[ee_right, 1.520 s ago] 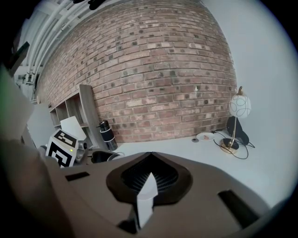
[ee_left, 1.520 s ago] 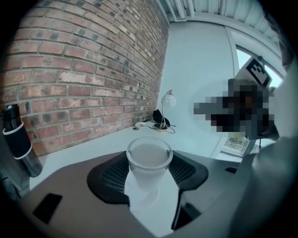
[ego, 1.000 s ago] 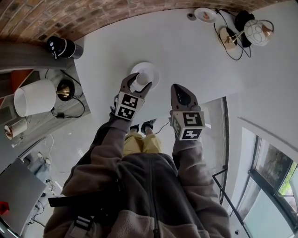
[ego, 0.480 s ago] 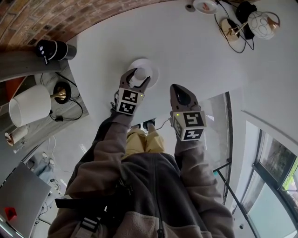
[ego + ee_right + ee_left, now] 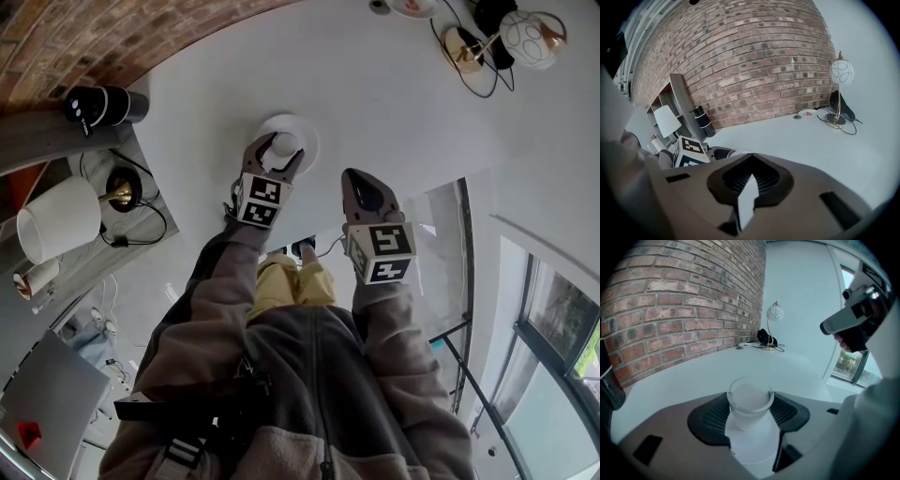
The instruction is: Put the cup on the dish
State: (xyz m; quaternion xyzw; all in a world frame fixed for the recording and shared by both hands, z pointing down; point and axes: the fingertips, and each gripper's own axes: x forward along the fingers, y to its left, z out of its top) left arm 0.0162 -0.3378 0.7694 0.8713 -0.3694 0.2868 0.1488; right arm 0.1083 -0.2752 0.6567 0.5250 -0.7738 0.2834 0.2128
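A small frosted cup (image 5: pixel 284 145) sits between the jaws of my left gripper (image 5: pixel 275 155), which is shut on it. In the head view the cup is over the white round dish (image 5: pixel 306 131) on the white table (image 5: pixel 394 103); whether it touches the dish I cannot tell. The left gripper view shows the cup (image 5: pixel 750 401) upright, with a dark pad against each side. My right gripper (image 5: pixel 354 178) is to the right of the dish and nearer the table's edge. It is shut and holds nothing, with only a thin slit between its jaws (image 5: pixel 749 185).
A black cylinder (image 5: pixel 98 105) stands by the brick wall at the left. A white lampshade (image 5: pixel 58 218) and cables lie on a grey shelf. At the far right are a globe lamp (image 5: pixel 530 33) and a small plate (image 5: pixel 412 7). The table's near edge runs just behind the grippers.
The left gripper and the cup have edged slightly further over the dish. The right gripper has held its place.
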